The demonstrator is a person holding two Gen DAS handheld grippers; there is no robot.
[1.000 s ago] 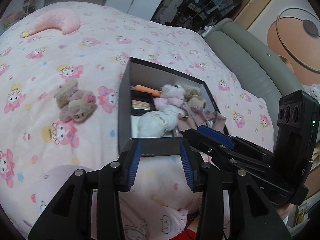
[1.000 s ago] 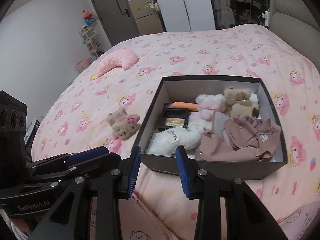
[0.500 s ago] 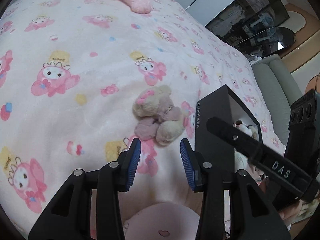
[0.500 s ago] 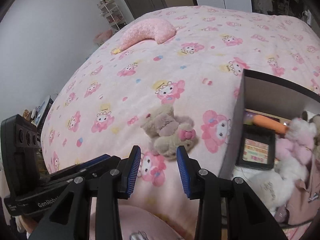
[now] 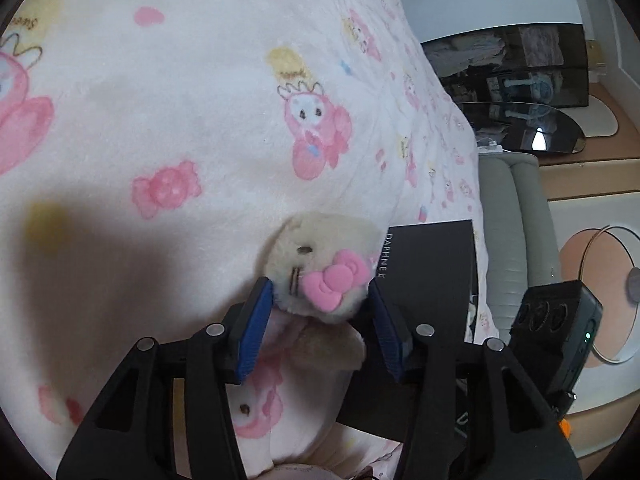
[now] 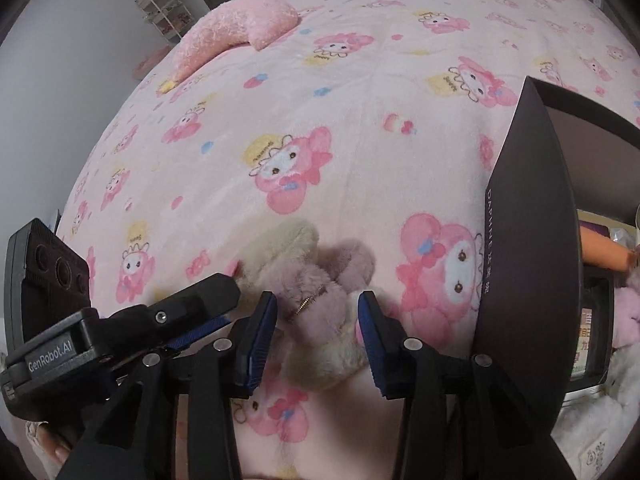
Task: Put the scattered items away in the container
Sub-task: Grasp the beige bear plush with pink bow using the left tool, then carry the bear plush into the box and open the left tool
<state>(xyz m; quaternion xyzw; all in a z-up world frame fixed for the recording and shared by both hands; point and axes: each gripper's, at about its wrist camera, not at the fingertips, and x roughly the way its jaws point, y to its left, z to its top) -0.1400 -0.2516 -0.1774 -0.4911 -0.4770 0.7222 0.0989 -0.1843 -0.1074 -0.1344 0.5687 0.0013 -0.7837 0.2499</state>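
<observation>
A small plush toy [image 5: 320,268] with a cream head and a pink bow lies on the pink bedspread, just left of the black box [image 5: 428,272]. My left gripper [image 5: 320,320] straddles its head; the jaws are opening and the pads stand at the head's sides. In the right wrist view the toy's mauve and cream body [image 6: 316,292] lies between the blue pads of my right gripper [image 6: 316,332], whose jaws are also opening with gaps on both sides. The black box [image 6: 528,260] stands right beside it.
The box holds an orange item [image 6: 604,252], a flat palette case [image 6: 592,332] and pale plush toys [image 6: 628,312]. A pink crescent pillow [image 6: 240,32] lies far back on the bedspread [image 6: 360,100]. A grey padded headboard [image 5: 516,216] runs beyond the box.
Both grippers have swung away from the box, down and close to the plush toy. Their jaws have widened, and the toy now sits between both pairs of fingers.
</observation>
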